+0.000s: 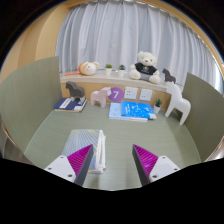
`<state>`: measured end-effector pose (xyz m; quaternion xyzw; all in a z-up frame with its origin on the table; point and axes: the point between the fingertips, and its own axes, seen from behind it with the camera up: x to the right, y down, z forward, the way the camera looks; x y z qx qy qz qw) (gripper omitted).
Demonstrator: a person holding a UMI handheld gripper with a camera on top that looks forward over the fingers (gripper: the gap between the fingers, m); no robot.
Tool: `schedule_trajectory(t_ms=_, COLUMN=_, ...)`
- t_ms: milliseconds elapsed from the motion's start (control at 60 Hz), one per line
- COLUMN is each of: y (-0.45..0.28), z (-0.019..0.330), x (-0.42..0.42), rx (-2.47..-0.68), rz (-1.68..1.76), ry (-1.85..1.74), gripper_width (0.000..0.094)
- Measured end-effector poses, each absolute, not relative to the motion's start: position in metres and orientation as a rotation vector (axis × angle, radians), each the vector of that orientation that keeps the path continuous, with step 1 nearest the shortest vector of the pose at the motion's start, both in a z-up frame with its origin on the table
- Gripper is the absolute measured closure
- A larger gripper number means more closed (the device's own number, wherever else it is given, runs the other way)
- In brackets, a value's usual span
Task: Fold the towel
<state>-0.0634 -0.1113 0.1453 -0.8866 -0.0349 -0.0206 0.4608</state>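
My gripper is open, its two magenta pads spread wide above a green table. A narrow white strip, apparently cloth, lies or hangs just inside the left finger, reaching from its tip back toward its base. It touches or nearly touches that finger only; the right finger is well apart from it. I cannot tell whether the strip is the towel. No spread-out towel shows on the table.
At the table's far side lie a blue booklet and a dark book. A white horse figure, small animal figures and a pink number card stand there. A teddy bear sits on the shelf before the curtain.
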Motion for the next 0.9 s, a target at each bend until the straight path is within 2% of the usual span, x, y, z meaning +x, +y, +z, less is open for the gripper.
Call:
schedule_trajectory(t_ms=67, y=-0.13, z=0.181, x=-0.041, rx=-2.148, rz=-0.011, ry=-0.087, gripper_width=0.0105)
schedule_trajectory(t_ms=167, y=-0.157, z=0.228, x=-0.007, rx=-2.095, rz=0.01, ry=-0.099, gripper_width=0.0106)
schedule_trajectory(t_ms=317, y=-0.19, z=0.272, x=0.035, rx=-2.044, rz=0.025, ry=-0.092, gripper_width=0.0112)
schedule_trajectory(t_ms=467, y=-0.213, z=0.289, x=0.061, rx=-2.017, rz=0.041, ry=-0.051, gripper_width=0.0115)
schedule_trajectory(t_ms=900, y=-0.238, z=0.29, x=0.088, rx=-2.034, rz=0.013, ry=-0.025, gripper_width=0.012)
